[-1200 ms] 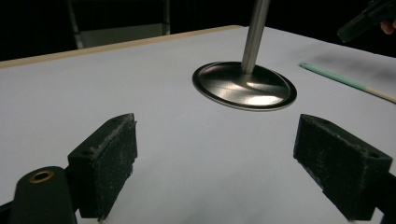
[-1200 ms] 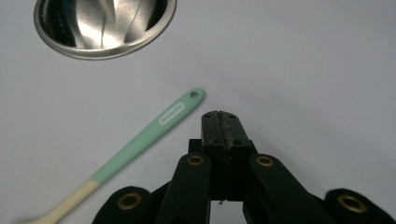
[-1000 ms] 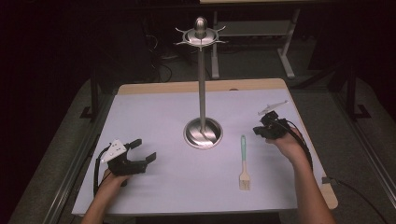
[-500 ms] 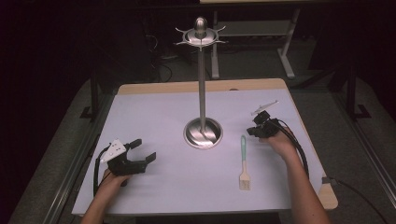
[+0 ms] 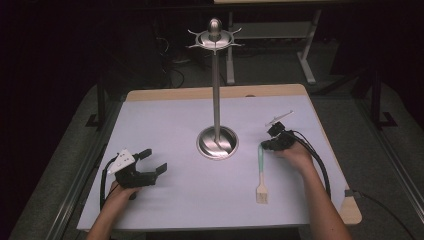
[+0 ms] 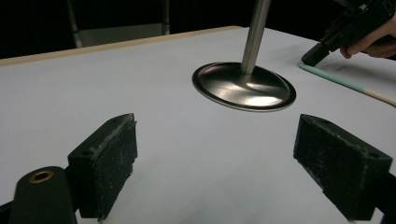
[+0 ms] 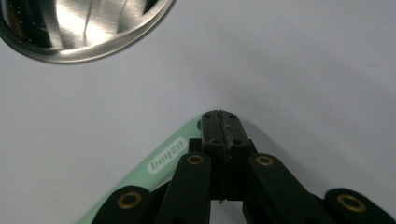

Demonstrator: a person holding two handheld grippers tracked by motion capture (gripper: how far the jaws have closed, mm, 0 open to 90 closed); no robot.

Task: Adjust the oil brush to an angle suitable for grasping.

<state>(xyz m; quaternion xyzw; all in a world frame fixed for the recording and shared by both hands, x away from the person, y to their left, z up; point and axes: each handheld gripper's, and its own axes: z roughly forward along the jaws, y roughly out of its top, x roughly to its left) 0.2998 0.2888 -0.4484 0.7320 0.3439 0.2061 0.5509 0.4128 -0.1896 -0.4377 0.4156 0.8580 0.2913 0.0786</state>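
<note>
Left claw (image 5: 150, 167) rests low on the white tabletop (image 5: 165, 125) at the near left, held by the left hand (image 5: 117, 192), jaws wide apart, nothing between them. In the left gripper view both black pads (image 6: 105, 165) stand well apart over bare tabletop, pointing at the stand's base.

Centre: steel stand (image 5: 217, 90) upright, round base (image 5: 217, 142) flat on the tabletop, thin pole, hooked crown on top.

Just right of the base: mint-green brush (image 5: 260, 165) lies flat, handle end pointing away from the person, pale bristles (image 5: 262, 194) toward the near edge. Apart from the stand base.

Right claw (image 5: 264, 145) sits at the far tip of the brush handle, right hand (image 5: 295, 155) behind it, cables trailing back. Jaws pressed together, empty. In the right gripper view the closed tips (image 7: 222, 126) sit just beside the handle end (image 7: 170, 156), which runs under the left linkage; contact can't be told. Brush not clamped.
</note>
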